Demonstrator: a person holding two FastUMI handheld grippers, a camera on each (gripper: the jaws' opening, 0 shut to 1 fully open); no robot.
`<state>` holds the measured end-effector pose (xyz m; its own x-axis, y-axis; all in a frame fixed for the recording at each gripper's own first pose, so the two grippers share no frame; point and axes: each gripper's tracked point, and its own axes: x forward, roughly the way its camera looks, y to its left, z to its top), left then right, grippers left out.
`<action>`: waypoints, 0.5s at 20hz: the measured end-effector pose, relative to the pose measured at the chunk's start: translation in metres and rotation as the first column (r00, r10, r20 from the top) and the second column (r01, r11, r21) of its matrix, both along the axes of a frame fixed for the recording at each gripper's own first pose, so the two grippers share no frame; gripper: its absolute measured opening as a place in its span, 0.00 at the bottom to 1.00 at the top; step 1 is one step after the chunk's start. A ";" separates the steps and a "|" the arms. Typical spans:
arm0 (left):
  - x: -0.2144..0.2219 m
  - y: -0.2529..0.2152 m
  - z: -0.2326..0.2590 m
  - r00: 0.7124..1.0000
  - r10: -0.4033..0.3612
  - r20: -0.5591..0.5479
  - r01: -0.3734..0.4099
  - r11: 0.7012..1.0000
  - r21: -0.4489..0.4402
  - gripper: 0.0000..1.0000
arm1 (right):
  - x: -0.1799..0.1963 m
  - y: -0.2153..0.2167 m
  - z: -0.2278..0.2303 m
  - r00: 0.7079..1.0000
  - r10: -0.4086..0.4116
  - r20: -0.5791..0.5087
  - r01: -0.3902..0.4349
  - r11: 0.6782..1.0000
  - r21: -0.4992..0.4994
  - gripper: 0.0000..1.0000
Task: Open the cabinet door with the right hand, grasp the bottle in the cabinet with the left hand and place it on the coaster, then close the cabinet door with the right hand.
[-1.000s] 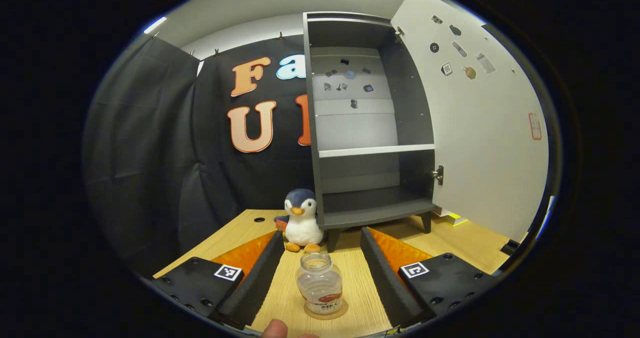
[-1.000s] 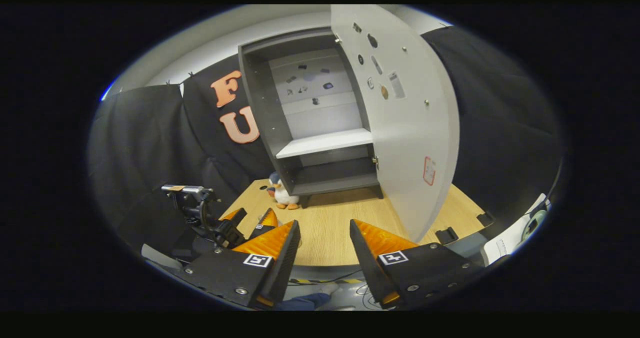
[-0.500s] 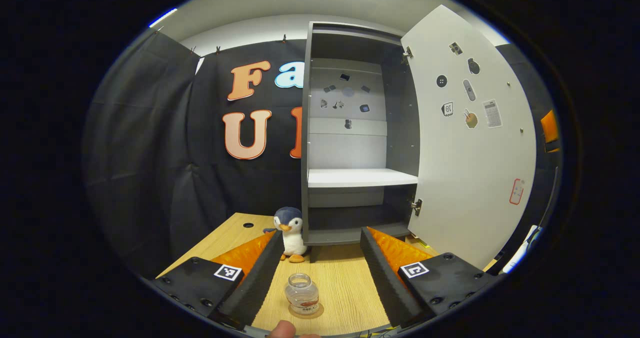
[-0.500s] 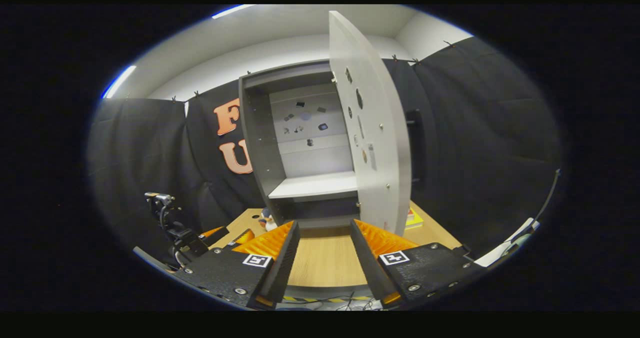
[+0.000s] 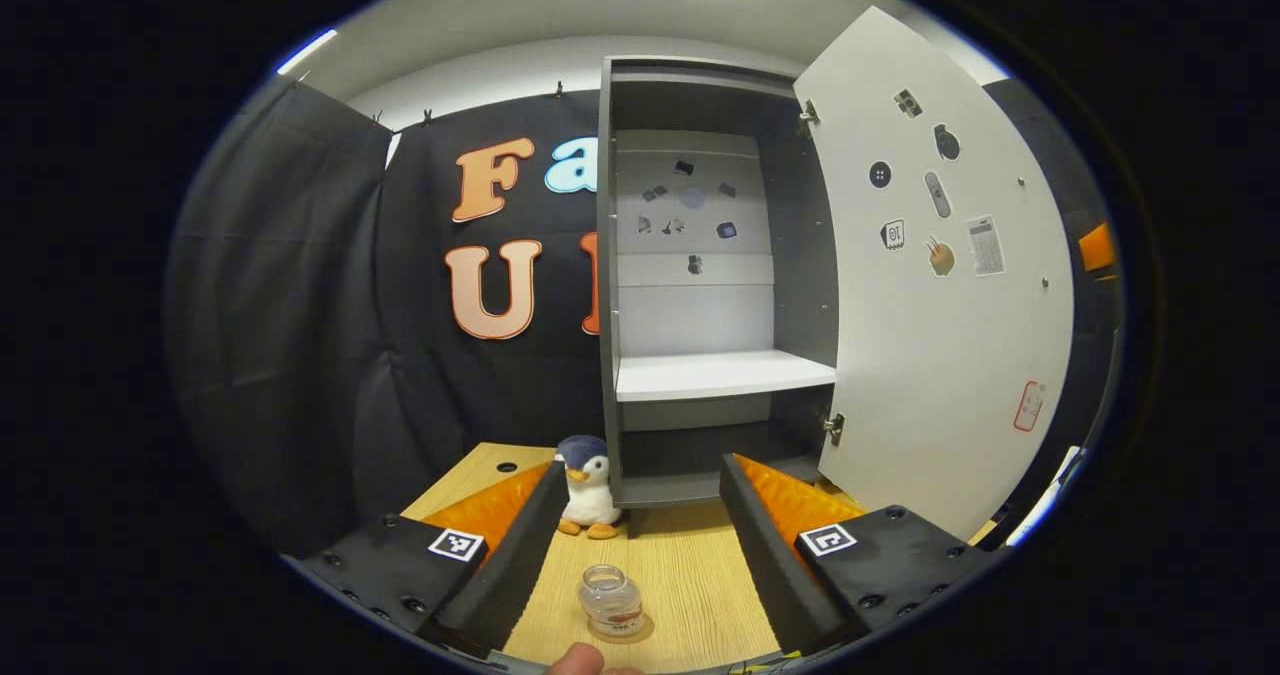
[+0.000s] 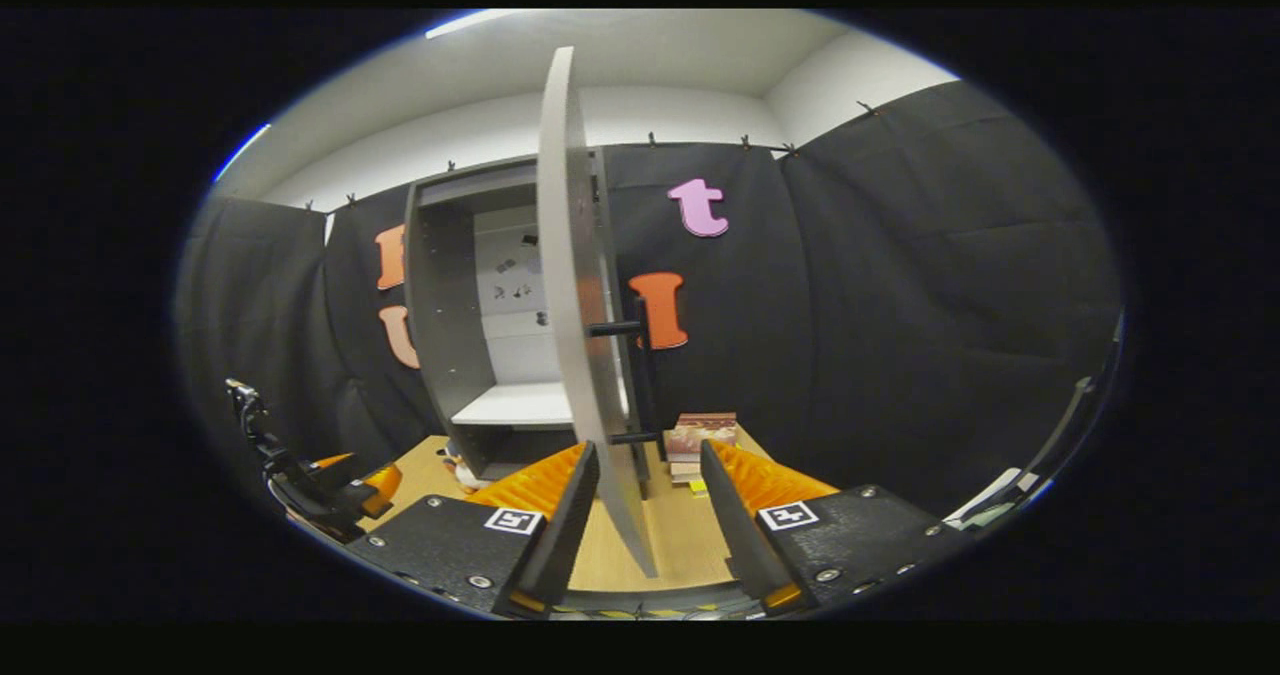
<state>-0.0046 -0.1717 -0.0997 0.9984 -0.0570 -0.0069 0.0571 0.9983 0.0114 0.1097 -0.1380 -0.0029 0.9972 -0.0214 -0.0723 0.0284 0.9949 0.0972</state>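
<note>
The bottle (image 5: 612,601) stands on its coaster (image 5: 632,631) on the near table (image 5: 690,575); left gripper (image 5: 637,530) open, empty; right gripper (image 6: 645,495) open astride the cabinet door (image 6: 572,285) edge; closing comes next.

Dim booth under ceiling strip lights (image 5: 306,49), sharp centre, strong fisheye bending at edges.

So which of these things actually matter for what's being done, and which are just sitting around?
Part of the job:
cabinet, standing open
cabinet door, swung wide
bottle, standing on the coaster
left gripper, open
right gripper, open, facing the door's edge

Just lying about:
toy penguin beside the cabinet
stack of books on the table
</note>
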 end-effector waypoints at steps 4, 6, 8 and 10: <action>0.001 0.009 0.000 1.000 0.021 -0.015 -0.021 1.000 -0.004 0.99 | 0.013 -0.004 -0.008 1.000 0.006 -0.012 -0.006 1.000 -0.003 0.64; 0.002 0.018 -0.001 0.999 0.039 -0.017 -0.039 0.999 0.007 0.99 | 0.013 0.003 -0.009 1.000 0.026 -0.011 -0.025 1.000 0.014 0.64; 0.003 0.029 -0.003 0.998 0.059 -0.023 -0.059 0.998 0.015 1.00 | 0.017 0.003 -0.011 0.999 0.030 -0.014 -0.030 1.000 0.007 0.64; 0.005 0.039 -0.004 0.997 0.077 -0.024 -0.077 0.997 0.015 1.00 | 0.019 0.000 -0.014 1.000 0.024 -0.020 -0.024 1.000 -0.001 0.65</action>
